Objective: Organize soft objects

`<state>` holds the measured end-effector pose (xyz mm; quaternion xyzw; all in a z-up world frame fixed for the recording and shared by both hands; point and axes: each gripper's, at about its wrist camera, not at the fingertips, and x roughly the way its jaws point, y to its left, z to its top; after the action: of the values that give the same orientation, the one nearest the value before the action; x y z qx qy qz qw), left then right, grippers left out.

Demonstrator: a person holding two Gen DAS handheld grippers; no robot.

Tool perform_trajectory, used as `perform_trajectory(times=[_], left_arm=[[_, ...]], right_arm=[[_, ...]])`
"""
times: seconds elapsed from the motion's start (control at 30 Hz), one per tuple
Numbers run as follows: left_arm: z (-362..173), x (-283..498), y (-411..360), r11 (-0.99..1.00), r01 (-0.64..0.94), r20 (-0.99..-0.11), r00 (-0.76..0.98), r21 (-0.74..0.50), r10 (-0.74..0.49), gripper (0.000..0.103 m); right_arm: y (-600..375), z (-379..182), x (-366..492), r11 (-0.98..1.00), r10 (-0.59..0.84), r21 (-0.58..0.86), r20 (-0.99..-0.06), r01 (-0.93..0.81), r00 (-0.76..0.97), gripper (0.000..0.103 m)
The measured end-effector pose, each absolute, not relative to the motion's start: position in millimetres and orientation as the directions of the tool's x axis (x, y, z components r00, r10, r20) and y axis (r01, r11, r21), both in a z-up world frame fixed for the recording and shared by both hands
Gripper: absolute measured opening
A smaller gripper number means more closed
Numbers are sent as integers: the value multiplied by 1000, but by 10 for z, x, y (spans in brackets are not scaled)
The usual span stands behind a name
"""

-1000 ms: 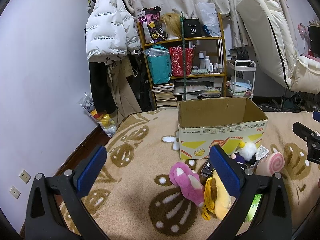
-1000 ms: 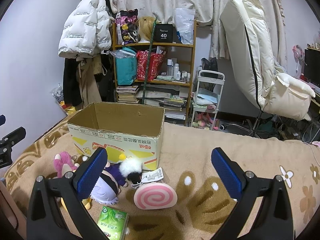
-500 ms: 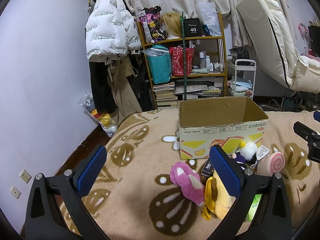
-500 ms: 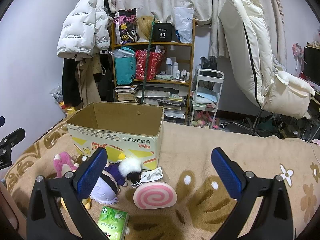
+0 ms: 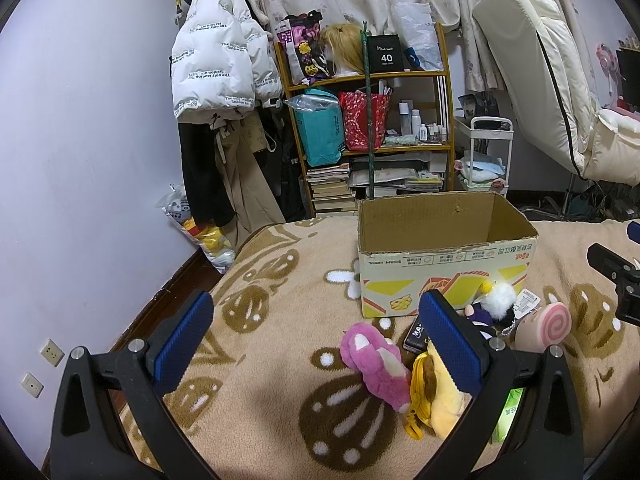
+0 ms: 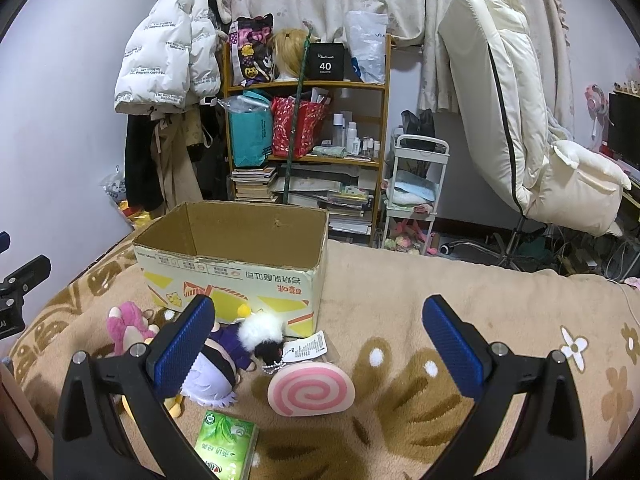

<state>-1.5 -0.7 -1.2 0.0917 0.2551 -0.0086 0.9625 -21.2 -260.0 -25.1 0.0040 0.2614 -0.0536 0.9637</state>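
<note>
I hold the left gripper (image 5: 316, 338) and right gripper (image 6: 318, 340) released, grasping nothing. The cardboard box (image 6: 240, 268) stands far of the pink plush (image 5: 376, 364) and swirl cushion (image 6: 311, 389).

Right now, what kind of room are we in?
Most likely a bedroom: a blanket-covered bed as the work surface, a cluttered bookshelf, and a white puffer jacket hanging on the wall.

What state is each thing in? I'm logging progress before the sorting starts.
cardboard box: open, upright, looks empty
pink plush: on the blanket, outside the box
swirl cushion: lying flat by the box
purple doll: lying down, ungrasped
tissue pack: on the blanket
left gripper: open, empty
right gripper: open, empty
</note>
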Motion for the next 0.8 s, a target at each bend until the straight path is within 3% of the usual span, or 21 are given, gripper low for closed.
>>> perform_trajectory(times=[0.8], left_arm=[[-128,40,70,984,54,-525,850,172,45,101]], right_arm=[[-2600,-313,-191,994,-103,-20,-515,108,851,103]])
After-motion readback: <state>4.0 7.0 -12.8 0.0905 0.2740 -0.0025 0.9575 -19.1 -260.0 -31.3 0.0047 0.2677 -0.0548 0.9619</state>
